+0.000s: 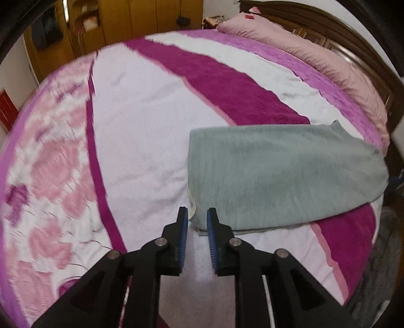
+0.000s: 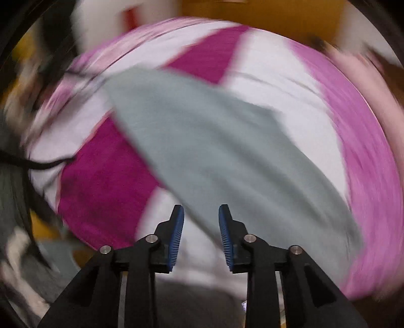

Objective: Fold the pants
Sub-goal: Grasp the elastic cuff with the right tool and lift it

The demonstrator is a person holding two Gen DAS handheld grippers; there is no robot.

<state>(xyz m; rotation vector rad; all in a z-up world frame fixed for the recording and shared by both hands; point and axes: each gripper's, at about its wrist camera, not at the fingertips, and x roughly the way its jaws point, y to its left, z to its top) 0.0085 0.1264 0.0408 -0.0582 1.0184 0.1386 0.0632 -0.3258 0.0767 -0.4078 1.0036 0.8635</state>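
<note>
The grey pants (image 1: 282, 171) lie folded in a flat layered stack on the bed's pink, white and magenta cover (image 1: 141, 131). My left gripper (image 1: 197, 214) is open and empty, its tips just off the stack's near left corner. In the right wrist view, which is motion-blurred, the pants (image 2: 222, 156) run diagonally from upper left to lower right. My right gripper (image 2: 201, 210) is open and empty, its tips over the near edge of the pants.
A pink pillow or duvet (image 1: 315, 55) lies along the dark wooden headboard (image 1: 358, 50) at the far right. A wooden wardrobe (image 1: 121, 22) stands beyond the bed. The bed's right edge drops to a grey floor (image 1: 378, 272).
</note>
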